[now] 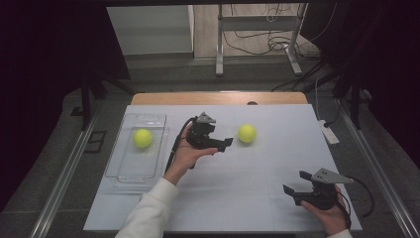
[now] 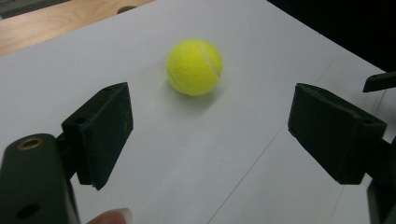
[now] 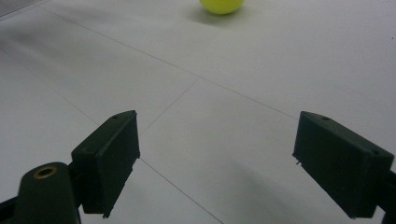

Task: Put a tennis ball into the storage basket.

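1. Nearest the high camera, the right gripper (image 1: 296, 182) sits low at the near right of the worktop (image 1: 257, 198), held in the person's right hand (image 1: 331, 214); its fingers (image 3: 108, 158) are released, spread wide with nothing between them but bare white surface.
2. Its own view looks along those fingers across thin pencil-like lines on the white sheet, with a loose tennis ball (image 3: 222, 4) far ahead at the top edge.
3. Further in, the left gripper (image 1: 224, 144) is held above the middle of the worktop in the left hand (image 1: 190, 152), a white sleeve (image 1: 146, 210) running back to the near edge.
4. Its fingers (image 2: 103, 130) are also released and stand well apart; nothing is gripped.
5. That tennis ball (image 2: 194, 66) lies on the sheet ahead of the left gripper's fingers, apart from both, nearer the left-hand one in this view.
6. From above, the same ball (image 1: 246, 133) rests just beside the left gripper's tips, on their right.
7. A second tennis ball (image 1: 142, 138) lies inside a clear plastic tray (image 1: 130, 176) at the left of the worktop, in its far half.
8. Bare wood edge (image 1: 163, 98) shows beyond the white sheet.
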Demonstrator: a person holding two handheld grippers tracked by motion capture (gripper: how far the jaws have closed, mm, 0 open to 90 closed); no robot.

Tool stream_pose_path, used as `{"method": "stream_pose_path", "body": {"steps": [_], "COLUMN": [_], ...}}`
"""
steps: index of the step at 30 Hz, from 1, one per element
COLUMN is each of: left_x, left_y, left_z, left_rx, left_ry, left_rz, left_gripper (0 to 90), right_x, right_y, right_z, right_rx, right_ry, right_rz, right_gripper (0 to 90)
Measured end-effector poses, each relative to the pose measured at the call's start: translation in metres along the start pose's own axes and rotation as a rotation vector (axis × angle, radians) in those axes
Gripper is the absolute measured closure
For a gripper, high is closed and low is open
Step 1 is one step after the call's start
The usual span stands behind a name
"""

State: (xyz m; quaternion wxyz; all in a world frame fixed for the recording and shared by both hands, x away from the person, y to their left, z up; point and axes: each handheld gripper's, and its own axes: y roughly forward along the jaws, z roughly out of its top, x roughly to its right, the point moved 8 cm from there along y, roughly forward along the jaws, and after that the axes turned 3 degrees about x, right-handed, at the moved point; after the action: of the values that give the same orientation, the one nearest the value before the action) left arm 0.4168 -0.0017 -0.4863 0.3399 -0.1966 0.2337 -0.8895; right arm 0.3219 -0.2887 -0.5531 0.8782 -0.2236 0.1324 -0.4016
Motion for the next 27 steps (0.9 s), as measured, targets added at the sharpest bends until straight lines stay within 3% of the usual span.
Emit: {"method": "stream_pose_path", "body": {"steps": [27], "left_x": [-0.005], "left_y": [0.022], "left_z": [0.004], "left_rx": [-0.036], "left_ry": [-0.020], "left_rz": [0.005], "left_gripper": [14.5], "right_x": [0.000], "right_y": [0.000], "right_z": [0.000], "right_rx": [0.000], "right_ry": [0.004], "right_rz": [0.005], "right_gripper": [14.2]}}
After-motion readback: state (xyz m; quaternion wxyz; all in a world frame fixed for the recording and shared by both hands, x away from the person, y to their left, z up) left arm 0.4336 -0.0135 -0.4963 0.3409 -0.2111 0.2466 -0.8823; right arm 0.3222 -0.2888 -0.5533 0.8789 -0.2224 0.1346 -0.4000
